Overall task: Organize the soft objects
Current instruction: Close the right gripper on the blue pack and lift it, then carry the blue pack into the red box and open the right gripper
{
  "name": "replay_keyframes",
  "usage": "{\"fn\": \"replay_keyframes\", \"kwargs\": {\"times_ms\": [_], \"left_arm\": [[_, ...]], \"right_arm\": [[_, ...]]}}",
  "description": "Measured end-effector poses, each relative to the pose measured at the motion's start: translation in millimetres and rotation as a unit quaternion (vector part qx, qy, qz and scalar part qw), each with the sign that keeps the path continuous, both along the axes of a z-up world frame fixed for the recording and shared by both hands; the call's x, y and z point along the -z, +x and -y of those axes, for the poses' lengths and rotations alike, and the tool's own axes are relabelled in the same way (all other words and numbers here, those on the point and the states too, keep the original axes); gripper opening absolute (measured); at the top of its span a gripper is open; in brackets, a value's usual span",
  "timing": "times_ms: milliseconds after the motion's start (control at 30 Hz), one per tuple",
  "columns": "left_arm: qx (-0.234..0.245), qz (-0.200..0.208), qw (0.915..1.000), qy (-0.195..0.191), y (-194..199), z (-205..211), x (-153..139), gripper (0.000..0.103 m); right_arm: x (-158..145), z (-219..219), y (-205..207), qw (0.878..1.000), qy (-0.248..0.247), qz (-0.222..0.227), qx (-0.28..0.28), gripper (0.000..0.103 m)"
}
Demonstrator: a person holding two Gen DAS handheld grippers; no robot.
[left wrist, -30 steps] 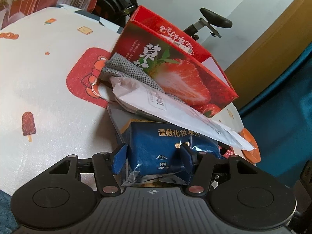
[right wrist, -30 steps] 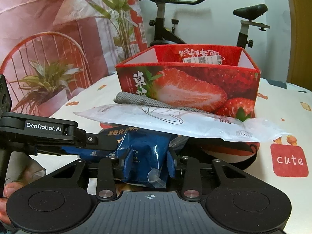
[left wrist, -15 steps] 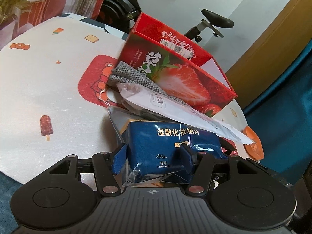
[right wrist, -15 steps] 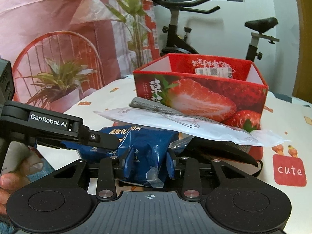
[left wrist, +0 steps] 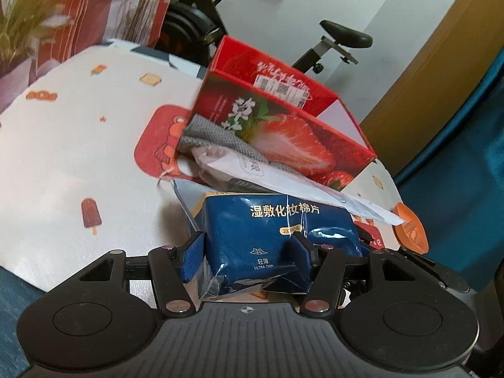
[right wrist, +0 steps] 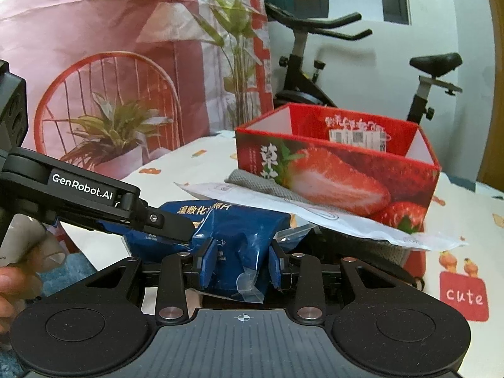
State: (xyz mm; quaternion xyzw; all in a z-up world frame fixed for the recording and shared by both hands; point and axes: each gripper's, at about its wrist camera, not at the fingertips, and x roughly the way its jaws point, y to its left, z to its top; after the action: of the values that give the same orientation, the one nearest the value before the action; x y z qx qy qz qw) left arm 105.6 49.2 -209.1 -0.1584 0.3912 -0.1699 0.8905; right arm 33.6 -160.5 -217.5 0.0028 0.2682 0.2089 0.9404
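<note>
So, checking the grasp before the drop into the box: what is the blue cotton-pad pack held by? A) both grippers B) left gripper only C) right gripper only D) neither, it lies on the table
A: the left gripper and the right gripper each pinch the blue pack.

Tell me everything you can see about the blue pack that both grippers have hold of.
The blue pack is a soft, glossy plastic bag of cotton pads with white and gold Chinese print and "ULTRA-THIN". A clear crimped seal sticks out at its near end. The film is creased where the left gripper and the right gripper each have their jaws closed on it. A white flat packet lies over its far edge.
</note>
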Motion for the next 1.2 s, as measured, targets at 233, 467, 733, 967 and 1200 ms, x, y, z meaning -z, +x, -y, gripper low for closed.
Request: {"fn": "replay_keyframes", "kwargs": {"times_ms": [233,467,733,967,1200], "left_arm": [[0.002,0.018,0.9998,0.003,-9,0,-11,0.061],[0.002,0.06,0.9979,-0.026,-23,-11,-33,0.063],[-0.002,0.105,0.994,-0.032,-32,-9,-49,0.063],[0.002,0.13,0.991,-0.032,-33,-6,-64,0.063],[0.021,0.155,0.9869,-0.04,-13,0,-88,0.063]], "right_arm": [[-8,-1,-7,1.0,-0.004,0.02,-0.002,0.032],[-30,-2,-23,0.997,-0.002,0.08,-0.013,0.032],[-46,-1,-34,0.992,-0.001,0.124,-0.017,0.032],[-58,1,-36,0.989,0.003,0.147,-0.019,0.032],[-83,14,-21,0.986,0.016,0.166,-0.011,0.032]]}}
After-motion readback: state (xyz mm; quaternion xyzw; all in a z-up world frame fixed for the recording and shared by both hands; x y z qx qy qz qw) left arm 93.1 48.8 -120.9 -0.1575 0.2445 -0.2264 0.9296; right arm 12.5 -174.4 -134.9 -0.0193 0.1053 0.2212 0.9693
